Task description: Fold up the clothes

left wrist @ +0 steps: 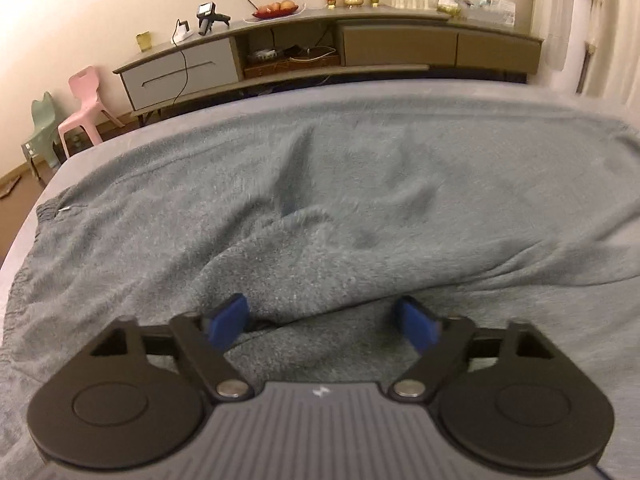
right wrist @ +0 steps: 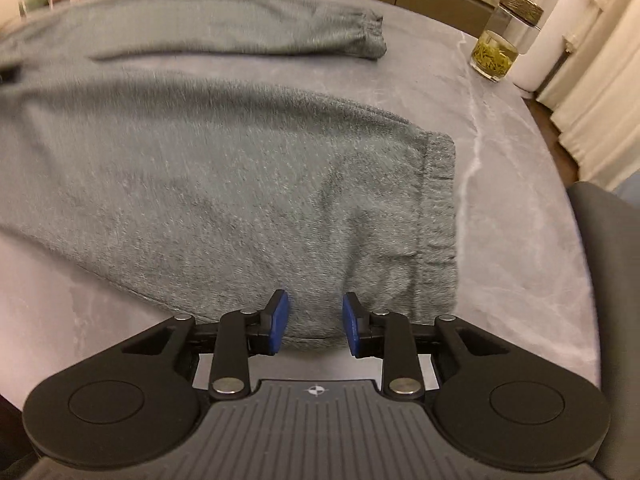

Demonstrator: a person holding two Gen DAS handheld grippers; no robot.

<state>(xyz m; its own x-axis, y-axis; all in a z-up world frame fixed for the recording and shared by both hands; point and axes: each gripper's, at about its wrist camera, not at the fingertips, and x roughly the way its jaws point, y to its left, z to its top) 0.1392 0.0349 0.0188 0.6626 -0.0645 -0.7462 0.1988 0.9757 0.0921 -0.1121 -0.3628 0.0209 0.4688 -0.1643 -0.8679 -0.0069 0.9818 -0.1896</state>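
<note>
Left wrist: left claw (left wrist: 320, 326) wide, released over grey trousers (left wrist: 320, 184); right claw (right wrist: 314, 324) part-open, empty

Bare grey marbled tabletop (right wrist: 500, 160) lies open to the right of my fuzzy grey-green trousers (right wrist: 200, 168). At its far right edge a glass tumbler of green tea (right wrist: 494, 56) stands before a lidded glass jar (right wrist: 518, 10), blocking that corner.
</note>
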